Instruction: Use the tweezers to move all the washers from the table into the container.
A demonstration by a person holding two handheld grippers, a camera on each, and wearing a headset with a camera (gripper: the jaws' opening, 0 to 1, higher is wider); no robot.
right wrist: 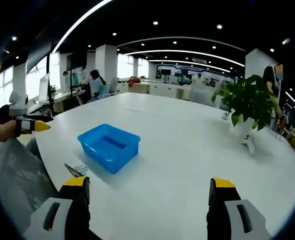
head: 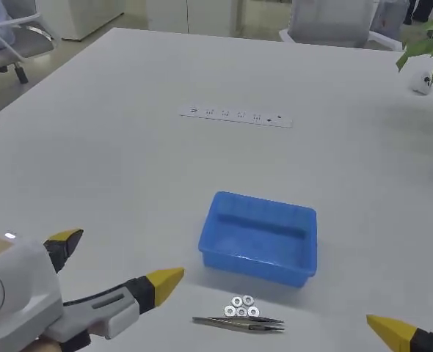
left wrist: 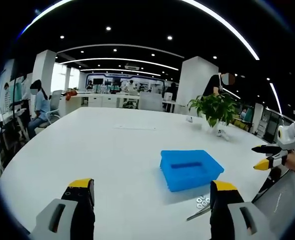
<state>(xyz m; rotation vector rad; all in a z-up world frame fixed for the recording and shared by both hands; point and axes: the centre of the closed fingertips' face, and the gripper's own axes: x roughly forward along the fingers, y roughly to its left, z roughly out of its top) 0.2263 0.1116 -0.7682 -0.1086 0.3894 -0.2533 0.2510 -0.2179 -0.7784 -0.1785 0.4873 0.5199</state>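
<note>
We see a wide white table (head: 114,169) with a blue container (head: 259,237) sitting open side up toward its near edge. Between the container and that edge lie a small cluster of washers (head: 241,306) and, just beside them on the near side, the tweezers (head: 238,323). A flat socket strip (head: 235,116) lies at the tabletop's middle, and a potted plant (right wrist: 247,102) stands near the far right corner.

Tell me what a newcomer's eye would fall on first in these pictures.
The bright blue rectangular plastic container stands out first, empty in the near middle of the wide white table. Just in front of it lie a cluster of small silver metal washers and slim metal tweezers beside them. The yellow-tipped left claw hangs open at the lower left of the head view.
</note>
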